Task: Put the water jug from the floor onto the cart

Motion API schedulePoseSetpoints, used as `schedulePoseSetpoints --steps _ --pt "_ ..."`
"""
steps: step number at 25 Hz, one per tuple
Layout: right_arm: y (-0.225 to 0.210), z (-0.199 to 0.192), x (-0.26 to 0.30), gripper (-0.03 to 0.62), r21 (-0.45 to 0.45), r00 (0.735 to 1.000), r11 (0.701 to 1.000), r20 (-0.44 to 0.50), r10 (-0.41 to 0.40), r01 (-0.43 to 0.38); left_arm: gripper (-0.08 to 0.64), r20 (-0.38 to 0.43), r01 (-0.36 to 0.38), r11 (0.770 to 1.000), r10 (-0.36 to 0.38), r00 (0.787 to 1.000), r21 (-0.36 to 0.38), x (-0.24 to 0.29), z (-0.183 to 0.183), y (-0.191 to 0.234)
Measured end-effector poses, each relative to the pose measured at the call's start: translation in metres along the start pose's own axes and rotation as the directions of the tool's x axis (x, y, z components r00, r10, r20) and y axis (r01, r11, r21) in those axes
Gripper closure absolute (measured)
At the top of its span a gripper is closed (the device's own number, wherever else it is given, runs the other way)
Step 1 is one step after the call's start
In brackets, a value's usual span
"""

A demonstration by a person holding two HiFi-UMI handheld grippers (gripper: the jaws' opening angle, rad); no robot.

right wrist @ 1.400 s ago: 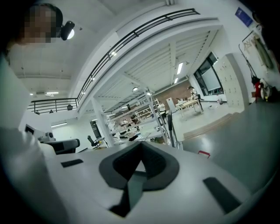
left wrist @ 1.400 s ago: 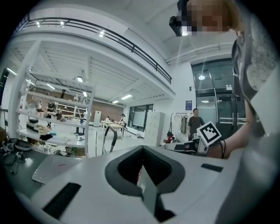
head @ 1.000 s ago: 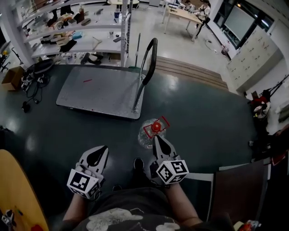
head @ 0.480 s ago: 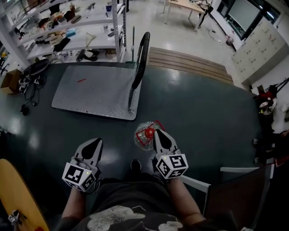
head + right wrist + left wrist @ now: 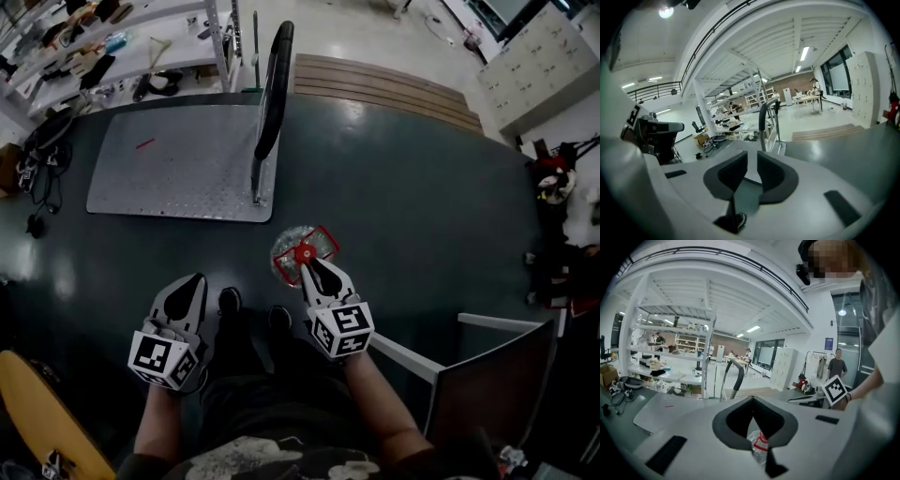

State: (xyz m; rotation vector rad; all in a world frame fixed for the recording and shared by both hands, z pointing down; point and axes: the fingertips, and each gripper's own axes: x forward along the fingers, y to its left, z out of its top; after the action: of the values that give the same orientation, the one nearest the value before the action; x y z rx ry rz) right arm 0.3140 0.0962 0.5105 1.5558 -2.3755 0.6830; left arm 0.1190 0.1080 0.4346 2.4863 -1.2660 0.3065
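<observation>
Head view, looking steeply down. A clear, crinkled plastic water jug (image 5: 292,261) with a red cap (image 5: 303,253) and a red loop handle (image 5: 323,241) stands on the dark glossy floor (image 5: 422,206) at the centre of the frame. It is just below the near right corner of the grey tread-plate platform cart (image 5: 169,159), whose black tubular push handle (image 5: 272,89) rises at the deck's right edge. The right gripper (image 5: 312,265) points at the jug from below, and its tips overlap the jug's rim in the picture; whether they touch cannot be told. Its jaws have just been opening and stand parted with nothing between them: the right gripper view shows only floor and cart through the gap. The left gripper (image 5: 194,283), at lower left and apart from the jug, has its jaws closed together on nothing. In the left gripper view the jug shows beyond them. Judged from its thin, creased wall, the jug probably dents under a squeeze and, being smooth, may slip. How full it is cannot be told, so its weight is uncertain. The stiff loop handle, or the neck under the cap, looks the surest hold, with the other gripper steadying the body.
</observation>
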Motion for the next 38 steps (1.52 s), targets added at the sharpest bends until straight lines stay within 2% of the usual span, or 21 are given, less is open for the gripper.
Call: schedulePoseSetpoints --steps 6,13,16,21,26,30,35,37,38 --pt "0.0 -0.062 0.026 0.541 -0.022 0.986 0.997 -0.148 -0.075 0.072 0.553 -0.116 0.1 0.994 -0.103 0.988 -0.034 0.027 -0.056 0.01" --pt "-0.01 -0.137 0.068 0.497 -0.08 0.936 0.994 -0.34 -0.093 0.069 0.552 -0.176 0.167 0.981 -0.182 0.967 -0.093 0.067 -0.106 0.017" --pt "-0.014 -0.172 0.082 0.483 -0.092 0.902 0.994 -0.42 -0.098 0.064 0.553 -0.212 0.189 0.976 -0.208 0.955 -0.104 0.082 -0.127 0.021" --pt "-0.019 -0.225 0.108 0.477 -0.175 0.815 0.985 -0.569 -0.111 0.012 0.554 -0.263 0.202 0.969 -0.234 0.936 -0.142 0.105 -0.159 0.036" --pt "-0.034 -0.265 0.119 0.477 -0.225 0.749 0.974 -0.651 -0.121 -0.038 0.552 -0.306 0.239 0.961 -0.272 0.912 -0.141 0.125 -0.182 0.034" --pt "-0.039 -0.287 0.132 0.477 -0.222 0.715 0.974 -0.688 -0.121 -0.05 0.553 -0.323 0.251 0.957 -0.286 0.902 -0.148 0.136 -0.195 0.038" --pt "-0.04 -0.306 0.142 0.481 -0.183 0.675 0.983 -0.728 -0.121 -0.021 0.553 -0.334 0.244 0.954 -0.29 0.897 -0.174 0.137 -0.207 0.04" --pt "-0.044 -0.306 0.144 0.565 -0.202 0.667 0.979 -0.73 -0.148 -0.003 0.554 -0.337 0.239 0.954 -0.289 0.896 -0.183 0.135 -0.211 0.043" --pt "-0.045 -0.304 0.144 0.565 -0.205 0.665 0.979 -0.731 -0.153 0.0 0.552 -0.338 0.235 0.954 -0.287 0.896 -0.187 0.134 -0.211 0.044"
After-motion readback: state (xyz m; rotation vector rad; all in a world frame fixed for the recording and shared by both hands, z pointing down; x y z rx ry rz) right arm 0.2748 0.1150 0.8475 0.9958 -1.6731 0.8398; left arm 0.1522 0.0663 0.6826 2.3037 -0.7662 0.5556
